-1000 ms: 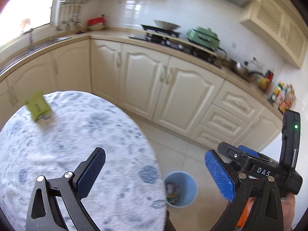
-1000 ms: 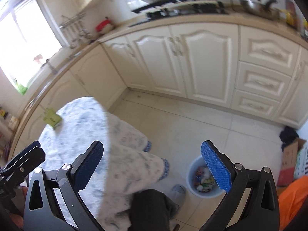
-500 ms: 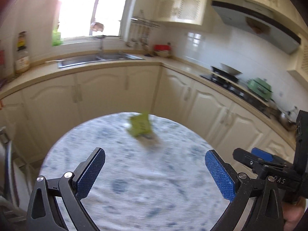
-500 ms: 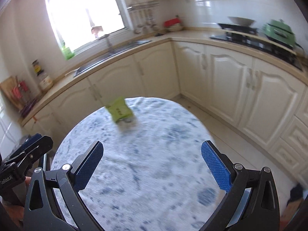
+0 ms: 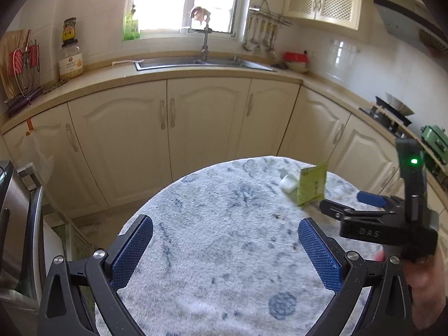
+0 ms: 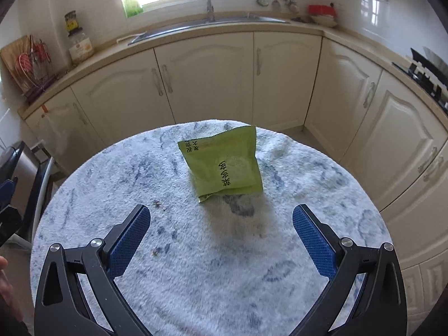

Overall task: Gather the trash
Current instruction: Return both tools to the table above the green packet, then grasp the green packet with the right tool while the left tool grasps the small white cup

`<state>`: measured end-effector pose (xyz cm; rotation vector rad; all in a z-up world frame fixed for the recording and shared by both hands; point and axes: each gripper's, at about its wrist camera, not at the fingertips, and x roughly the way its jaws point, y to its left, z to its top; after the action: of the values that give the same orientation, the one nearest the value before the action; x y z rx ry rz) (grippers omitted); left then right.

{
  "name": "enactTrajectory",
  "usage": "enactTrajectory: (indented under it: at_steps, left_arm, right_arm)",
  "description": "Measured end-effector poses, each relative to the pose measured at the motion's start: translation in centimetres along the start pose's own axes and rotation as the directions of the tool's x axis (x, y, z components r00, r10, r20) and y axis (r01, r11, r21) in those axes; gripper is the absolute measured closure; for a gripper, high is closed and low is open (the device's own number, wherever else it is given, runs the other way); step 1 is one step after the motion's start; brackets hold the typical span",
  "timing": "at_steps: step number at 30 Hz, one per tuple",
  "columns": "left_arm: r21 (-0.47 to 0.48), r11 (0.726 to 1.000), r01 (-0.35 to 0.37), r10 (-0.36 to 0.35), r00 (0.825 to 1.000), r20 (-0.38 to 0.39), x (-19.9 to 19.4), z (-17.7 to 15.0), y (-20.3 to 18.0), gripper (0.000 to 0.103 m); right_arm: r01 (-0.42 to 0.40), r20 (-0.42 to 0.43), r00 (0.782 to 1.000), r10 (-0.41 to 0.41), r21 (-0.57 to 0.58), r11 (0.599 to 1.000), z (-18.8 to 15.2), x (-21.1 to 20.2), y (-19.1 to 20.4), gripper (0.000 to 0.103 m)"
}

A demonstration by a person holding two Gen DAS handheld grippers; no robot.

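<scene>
A green snack wrapper (image 6: 224,165) with black print lies on the round table with a blue-white fuzzy cloth (image 6: 196,252). It also shows in the left wrist view (image 5: 312,186), with a small white piece (image 5: 288,182) beside it. My right gripper (image 6: 219,240) is open and empty, a little short of the wrapper, over the cloth. My left gripper (image 5: 225,252) is open and empty over the table's near left part. The right gripper's body (image 5: 392,221) shows at the right of the left wrist view, close to the wrapper.
Cream kitchen cabinets (image 5: 168,131) curve around behind the table. A sink and tap (image 5: 204,58) sit under the window. A stove (image 5: 392,112) is at right. A metal chair or appliance (image 5: 16,224) stands at the left. Small crumbs (image 6: 156,203) lie on the cloth.
Both grippers have swung from the floor bin and the table edge to face the table and sink. The right gripper has come closer to the green wrapper. Both stay open.
</scene>
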<state>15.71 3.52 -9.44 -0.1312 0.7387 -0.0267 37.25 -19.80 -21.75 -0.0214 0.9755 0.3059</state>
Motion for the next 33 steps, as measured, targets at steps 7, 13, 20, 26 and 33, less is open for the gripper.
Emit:
enactTrajectory:
  at_steps: [7,13,20,26,33]
  left_arm:
    - [0.032,0.999,0.009,-0.007,0.999,-0.051,5.4,3.0,-0.8,0.001]
    - [0.068,0.997,0.020,-0.015,0.997,-0.077,10.0,4.2,-3.0,0.001]
    - [0.124,0.992,0.032,-0.017,0.992,-0.123,16.3,5.0,-6.0,0.001]
    - [0.211,0.977,0.039,-0.005,0.987,-0.161,21.7,6.4,-8.9,0.001]
    - [0.226,0.971,0.078,-0.029,0.977,-0.209,27.0,7.1,-11.1,0.029]
  right_arm:
    - [-0.039,-0.033,0.999,0.037,-0.058,0.998,2.2,5.2,-0.1,0.016]
    - [-0.074,-0.056,0.996,0.072,-0.043,0.996,1.5,5.8,-0.9,0.073]
    - [-0.097,-0.009,0.995,0.097,0.006,0.995,-0.1,3.3,-3.2,0.081]
    - [-0.111,0.016,0.994,0.111,0.039,0.993,-1.0,1.6,-4.8,0.081]
    - [-0.129,0.016,0.992,0.128,0.084,0.988,-1.8,1.6,-6.0,0.085]
